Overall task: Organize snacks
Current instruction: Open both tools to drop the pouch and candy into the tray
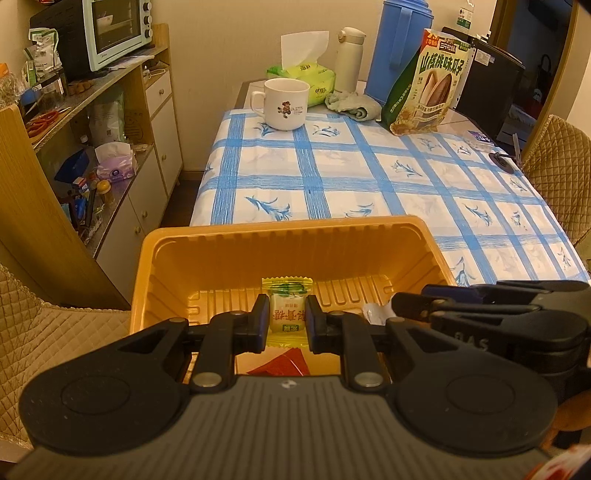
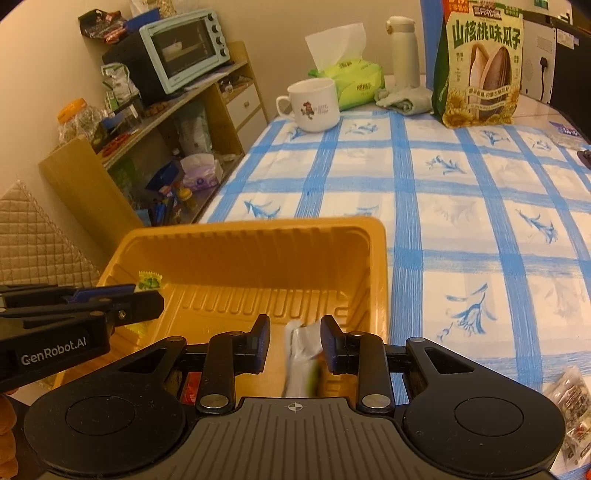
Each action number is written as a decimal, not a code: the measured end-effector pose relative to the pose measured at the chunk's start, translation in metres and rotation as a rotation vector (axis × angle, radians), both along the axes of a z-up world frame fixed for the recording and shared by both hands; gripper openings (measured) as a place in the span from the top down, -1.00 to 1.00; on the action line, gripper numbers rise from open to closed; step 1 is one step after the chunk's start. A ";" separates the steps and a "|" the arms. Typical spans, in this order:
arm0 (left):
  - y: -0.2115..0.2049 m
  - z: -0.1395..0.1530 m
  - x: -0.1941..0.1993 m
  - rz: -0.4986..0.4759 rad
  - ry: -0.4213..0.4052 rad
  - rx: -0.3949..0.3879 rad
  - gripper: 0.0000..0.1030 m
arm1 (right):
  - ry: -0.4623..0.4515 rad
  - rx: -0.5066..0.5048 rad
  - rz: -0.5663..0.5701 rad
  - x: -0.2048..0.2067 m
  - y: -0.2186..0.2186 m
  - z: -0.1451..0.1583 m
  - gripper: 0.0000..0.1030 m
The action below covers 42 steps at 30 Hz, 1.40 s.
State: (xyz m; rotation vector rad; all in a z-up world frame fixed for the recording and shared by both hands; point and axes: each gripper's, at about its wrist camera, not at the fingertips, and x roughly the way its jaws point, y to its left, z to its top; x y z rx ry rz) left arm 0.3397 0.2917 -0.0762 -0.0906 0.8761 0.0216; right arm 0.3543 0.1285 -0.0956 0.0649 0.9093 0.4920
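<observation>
An orange plastic tray (image 1: 236, 236) stands at the table's near edge; it also shows in the right wrist view (image 2: 376, 258). My left gripper (image 1: 287, 317) is shut on a yellow-green wrapped candy (image 1: 287, 306) and holds it over the tray's inside. A red packet (image 1: 284, 365) lies in the tray below it. My right gripper (image 2: 294, 341) is over the tray's right part. Its jaws stand apart, with a white-green wrapped snack (image 2: 301, 354) between them, blurred and touching at most the right pad. The left gripper's fingers (image 2: 110, 306) and the candy (image 2: 149, 280) show at left in the right wrist view.
Blue checked tablecloth (image 1: 369, 177) with a white mug (image 1: 284, 103), tissue pack (image 1: 306, 74), sunflower seed bag (image 1: 428, 85), thermos and blue jug at the back. More snack packets (image 2: 569, 406) lie at the near right. Shelf unit with oven (image 1: 114, 33) at left. Quilted chairs on both sides.
</observation>
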 end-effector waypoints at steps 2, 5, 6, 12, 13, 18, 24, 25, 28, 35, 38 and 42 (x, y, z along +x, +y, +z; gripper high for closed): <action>0.000 0.001 0.002 0.000 -0.003 0.001 0.65 | -0.008 0.008 0.001 0.002 -0.002 0.004 0.40; -0.001 0.002 0.006 -0.008 -0.007 0.002 0.65 | -0.016 0.010 0.002 0.004 -0.003 0.007 0.39; -0.002 0.002 0.008 -0.011 -0.006 0.002 0.65 | -0.019 0.010 0.001 0.005 -0.003 0.007 0.39; -0.008 -0.002 0.018 -0.028 0.003 0.010 0.65 | -0.017 0.016 0.000 0.008 -0.006 0.007 0.39; -0.009 -0.003 0.019 -0.030 0.005 0.011 0.65 | -0.017 0.019 0.002 0.009 -0.006 0.007 0.39; -0.010 -0.008 0.026 -0.035 0.024 0.015 0.64 | -0.017 0.022 0.004 0.009 -0.008 0.007 0.39; -0.009 -0.010 0.023 -0.029 0.021 0.022 0.32 | -0.014 0.028 0.018 0.008 -0.008 0.007 0.39; -0.008 -0.010 0.021 -0.026 0.023 0.023 0.28 | -0.013 0.030 0.020 0.008 -0.007 0.007 0.38; -0.005 -0.006 0.015 -0.012 0.019 0.022 0.07 | -0.013 0.036 0.029 0.006 -0.008 0.009 0.30; -0.001 0.012 -0.010 0.011 -0.016 0.036 -0.28 | -0.031 0.087 0.049 -0.007 -0.014 0.022 -0.24; 0.001 0.022 -0.023 0.027 -0.028 0.032 -0.34 | -0.043 0.103 0.064 -0.014 -0.018 0.030 -0.27; 0.001 0.034 -0.041 0.048 -0.042 0.026 -0.36 | -0.066 0.117 0.085 -0.026 -0.026 0.042 -0.33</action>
